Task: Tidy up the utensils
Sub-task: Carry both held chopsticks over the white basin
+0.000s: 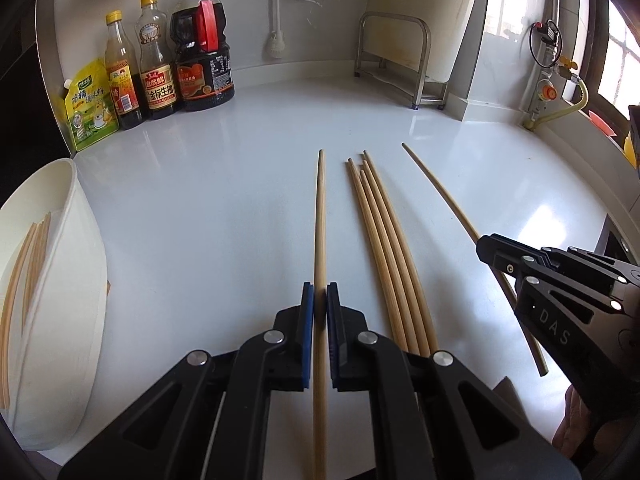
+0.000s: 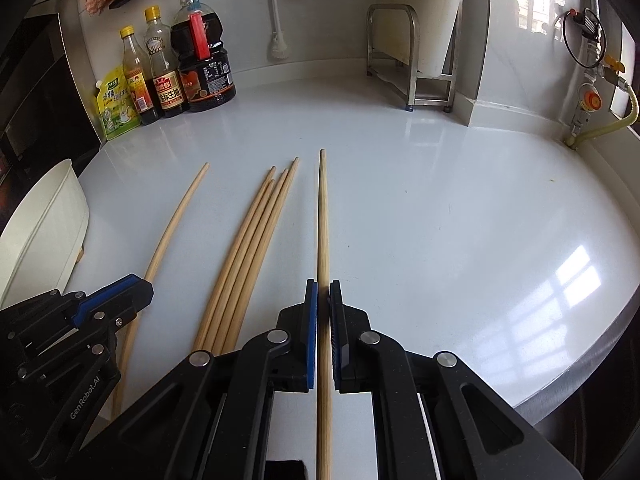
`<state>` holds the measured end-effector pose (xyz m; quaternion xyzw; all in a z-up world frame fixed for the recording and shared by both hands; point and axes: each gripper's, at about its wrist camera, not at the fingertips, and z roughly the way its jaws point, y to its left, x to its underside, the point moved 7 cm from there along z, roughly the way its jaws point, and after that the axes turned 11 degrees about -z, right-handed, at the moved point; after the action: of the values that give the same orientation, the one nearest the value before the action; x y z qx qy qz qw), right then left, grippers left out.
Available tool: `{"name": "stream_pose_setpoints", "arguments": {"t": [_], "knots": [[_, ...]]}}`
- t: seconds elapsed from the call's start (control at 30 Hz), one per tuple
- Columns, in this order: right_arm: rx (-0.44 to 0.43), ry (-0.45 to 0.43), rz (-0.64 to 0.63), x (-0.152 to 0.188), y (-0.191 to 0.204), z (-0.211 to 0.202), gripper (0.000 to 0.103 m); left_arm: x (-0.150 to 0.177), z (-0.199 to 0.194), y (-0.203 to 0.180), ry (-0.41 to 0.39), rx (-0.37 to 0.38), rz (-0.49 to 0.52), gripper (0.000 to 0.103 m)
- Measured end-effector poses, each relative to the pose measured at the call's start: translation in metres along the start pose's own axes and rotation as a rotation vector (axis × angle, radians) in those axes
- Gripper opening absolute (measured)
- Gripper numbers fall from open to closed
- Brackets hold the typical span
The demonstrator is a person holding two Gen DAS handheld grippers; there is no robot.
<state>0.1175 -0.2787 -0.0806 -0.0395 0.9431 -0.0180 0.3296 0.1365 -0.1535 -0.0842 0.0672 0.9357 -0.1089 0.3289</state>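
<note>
- Left gripper (image 1: 320, 300) is clenched on a single chopstick (image 1: 320, 216), which runs straight between its blue pads (image 1: 307, 320) and points away over the white counter (image 1: 200, 208).
- Right gripper (image 2: 323, 300) is likewise clamped on another chopstick (image 2: 322, 216), held along its fingers.
- Between the two held sticks, a bundle of four chopsticks (image 1: 384, 248) lies flat on the counter, tips fanned slightly.
- At the left stands a white tub (image 1: 52, 280) with more chopsticks (image 1: 24, 272) leaning inside it.
- Sauce bottles (image 1: 176, 52) and a yellow pouch (image 1: 90, 104) stand at the back corner; a metal rack (image 1: 396, 60) stands against the far wall.
</note>
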Motion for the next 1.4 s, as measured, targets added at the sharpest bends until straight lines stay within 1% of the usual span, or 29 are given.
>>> {"name": "stream_pose_setpoints", "arguments": {"t": [0.33,0.5,0.63,0.87,0.97,1.07,1.23,1.4], "knots": [[-0.021,-0.056,0.055,-0.003,0.017,-0.039,0.006,-0.013,-0.054,0.01,-0.071,0.04,-0.003,0.007],[-0.047,-0.115,0.095,-0.011,0.03,-0.068,0.006,-0.016,-0.089,0.025,-0.116,0.057,-0.016,0.007],[-0.08,-0.156,0.09,-0.023,0.052,-0.086,0.006,-0.021,-0.118,0.045,-0.167,0.05,-0.026,0.007],[-0.171,-0.204,0.013,-0.053,0.121,-0.096,0.006,-0.031,-0.16,0.108,-0.242,-0.012,-0.088,0.007],[-0.225,-0.208,-0.016,-0.067,0.155,-0.092,0.006,-0.034,-0.169,0.139,-0.262,-0.038,-0.113,0.008],[-0.257,-0.2,-0.058,-0.078,0.192,-0.084,0.006,-0.039,-0.174,0.173,-0.276,-0.056,-0.154,0.009],[-0.298,-0.169,-0.119,-0.095,0.244,-0.065,0.006,-0.048,-0.168,0.222,-0.283,-0.087,-0.213,0.009],[-0.339,-0.12,-0.172,-0.1,0.289,-0.043,0.006,-0.051,-0.142,0.264,-0.248,-0.139,-0.266,0.009]]}}
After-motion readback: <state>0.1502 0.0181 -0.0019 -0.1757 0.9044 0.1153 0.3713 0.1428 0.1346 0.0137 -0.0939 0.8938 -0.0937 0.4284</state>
